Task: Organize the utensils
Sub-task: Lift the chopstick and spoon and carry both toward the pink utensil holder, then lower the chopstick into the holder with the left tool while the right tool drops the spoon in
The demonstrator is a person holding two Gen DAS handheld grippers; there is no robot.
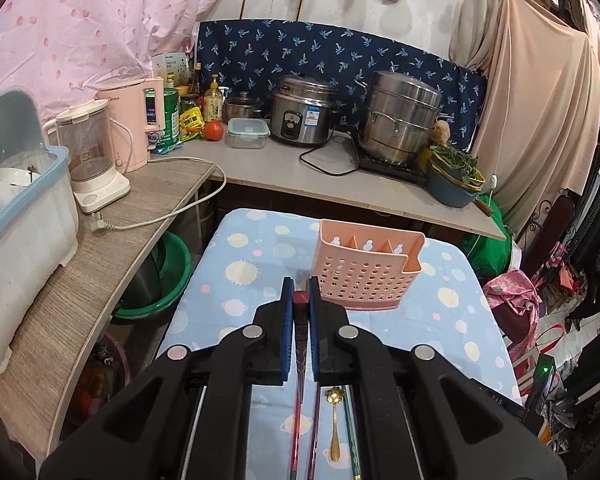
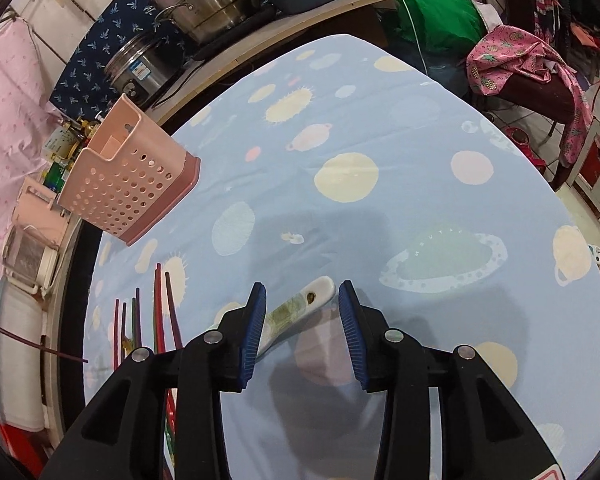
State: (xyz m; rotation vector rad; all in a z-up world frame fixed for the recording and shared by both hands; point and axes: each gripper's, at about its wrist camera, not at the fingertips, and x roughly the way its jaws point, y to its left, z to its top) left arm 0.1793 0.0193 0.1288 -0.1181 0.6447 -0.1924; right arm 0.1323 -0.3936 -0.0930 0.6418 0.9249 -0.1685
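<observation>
A pink perforated utensil holder [image 1: 366,268] stands on the blue planet-print table [image 1: 244,248]; it also shows in the right wrist view [image 2: 128,184]. My left gripper [image 1: 301,292] is shut on a dark red chopstick [image 1: 300,344], held above the table just left of the holder. Below it lie more chopsticks [image 1: 314,432] and a gold flower spoon [image 1: 334,424]. My right gripper [image 2: 302,300] is open above a white ceramic spoon handle [image 2: 300,304] on the table. Several chopsticks [image 2: 160,312] lie to its left.
A grey counter [image 1: 300,172] behind the table holds a rice cooker [image 1: 302,110], a steel steamer pot [image 1: 402,120], a basin of greens [image 1: 454,178] and kettles [image 1: 96,152]. A dish rack [image 1: 20,208] sits at left. Clothes and bags stand at right.
</observation>
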